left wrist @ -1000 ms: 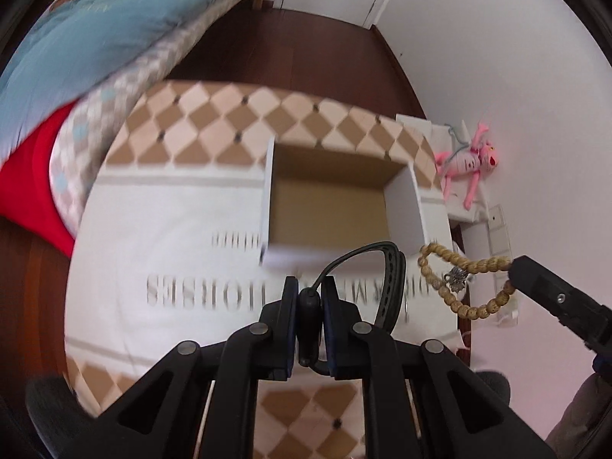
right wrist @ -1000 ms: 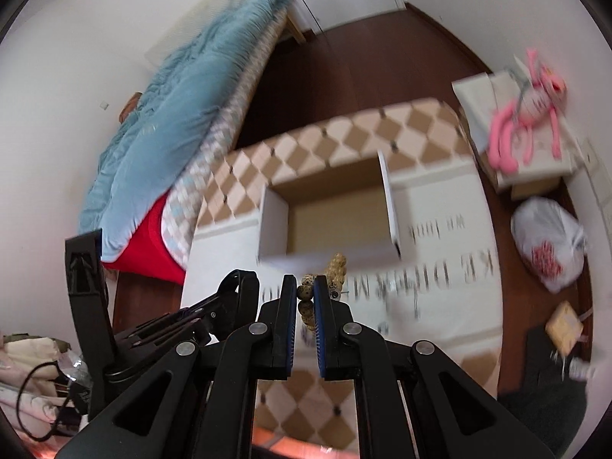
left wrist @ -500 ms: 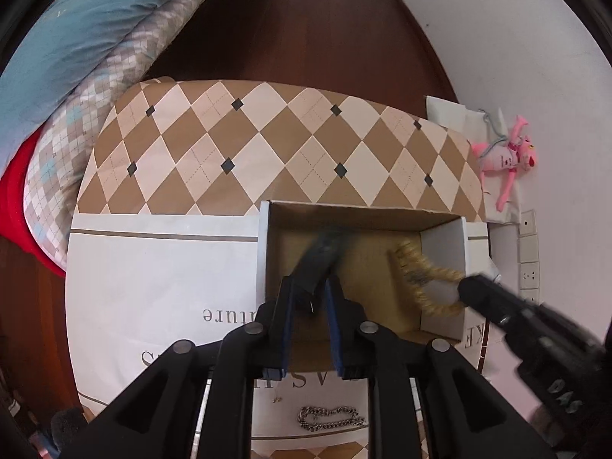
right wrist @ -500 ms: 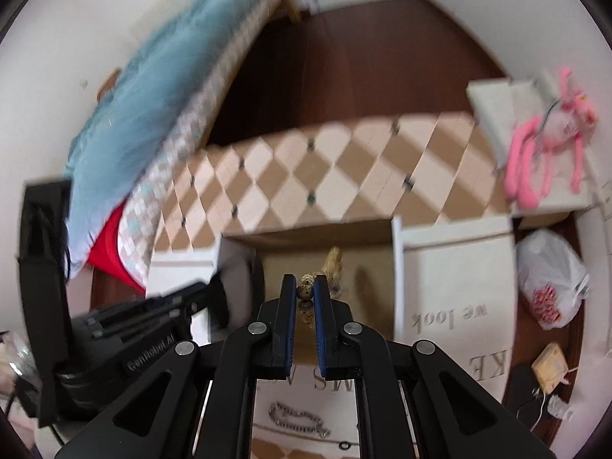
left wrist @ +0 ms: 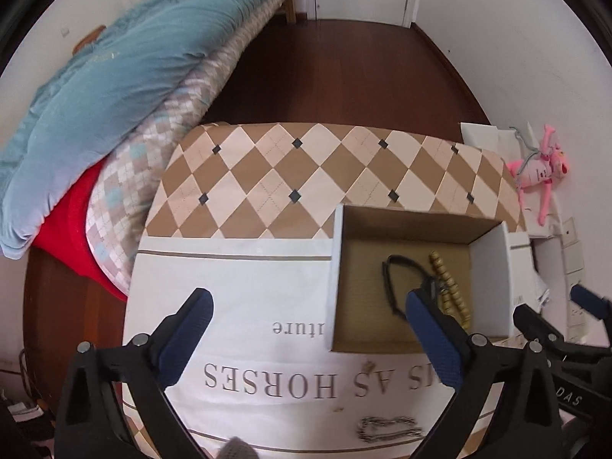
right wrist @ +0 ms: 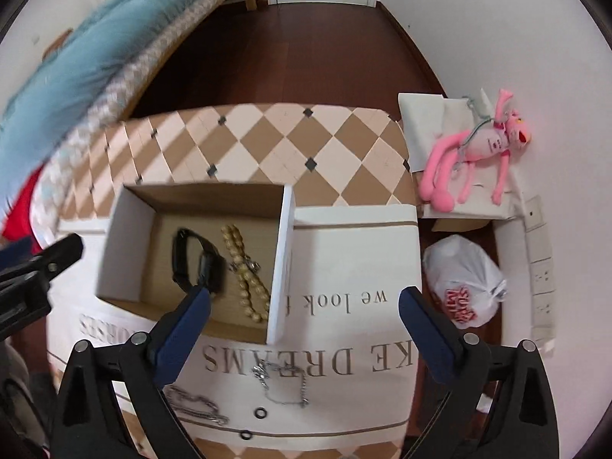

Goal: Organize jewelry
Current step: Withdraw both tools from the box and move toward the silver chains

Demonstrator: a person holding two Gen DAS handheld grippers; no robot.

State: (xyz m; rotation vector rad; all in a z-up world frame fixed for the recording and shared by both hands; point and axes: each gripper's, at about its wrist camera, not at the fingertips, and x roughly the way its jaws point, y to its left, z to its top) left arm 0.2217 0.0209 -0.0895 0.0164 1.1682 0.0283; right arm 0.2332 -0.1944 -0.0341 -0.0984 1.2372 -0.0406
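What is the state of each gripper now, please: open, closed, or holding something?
Left gripper: open, holding nothing; jaws just opened, black watch lies in the box.
Right gripper: open, holding nothing; jaws just opened, bead bracelet lies in the box.

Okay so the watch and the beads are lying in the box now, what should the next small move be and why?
Probably lift both grippers clear of the box. The left gripper and right gripper have just been opening and now stand wide with nothing between them; the black watch and bead bracelet rest on the box floor. Then likely go for the silver chain lying on the tabletop in front of the box.
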